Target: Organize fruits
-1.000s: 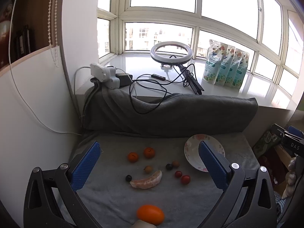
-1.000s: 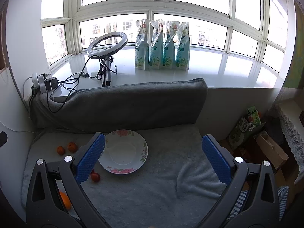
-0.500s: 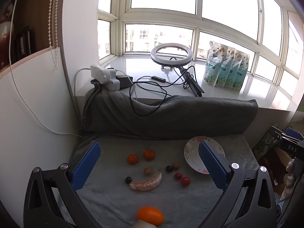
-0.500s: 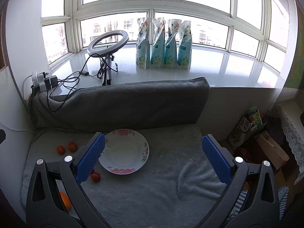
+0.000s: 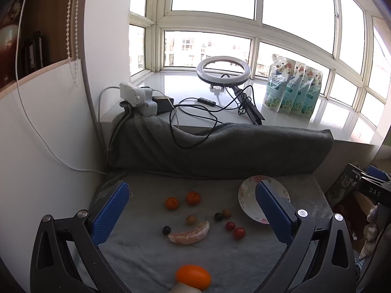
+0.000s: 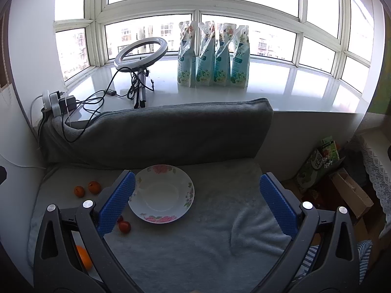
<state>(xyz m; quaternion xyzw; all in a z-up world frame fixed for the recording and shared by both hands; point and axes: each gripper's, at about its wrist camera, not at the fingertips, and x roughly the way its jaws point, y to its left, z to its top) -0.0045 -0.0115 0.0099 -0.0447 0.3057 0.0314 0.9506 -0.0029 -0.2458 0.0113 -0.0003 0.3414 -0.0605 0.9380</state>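
Note:
Fruit lies scattered on a grey blanket [image 5: 220,256]: two small oranges [image 5: 193,198], a peeled citrus segment [image 5: 189,235], two cherry tomatoes [image 5: 239,233], dark and brown small fruits [image 5: 218,216], and a larger orange [image 5: 193,276] at the near edge. A white floral plate [image 6: 162,193] sits empty to the right of the fruit; it also shows in the left wrist view [image 5: 248,195]. My left gripper [image 5: 191,210] is open and empty, held above the fruit. My right gripper [image 6: 195,202] is open and empty above the plate.
A rolled grey blanket [image 6: 156,131] backs the surface. The windowsill behind holds a ring light [image 5: 223,72], cables, a power strip [image 5: 136,97] and several teal pouches [image 6: 212,56]. Bags and boxes [image 6: 325,161] stand on the floor at the right.
Both grippers have drawn back and risen slightly, so the scene looks a little smaller and lower. Fruit and plate have not moved. Both grippers stay open.

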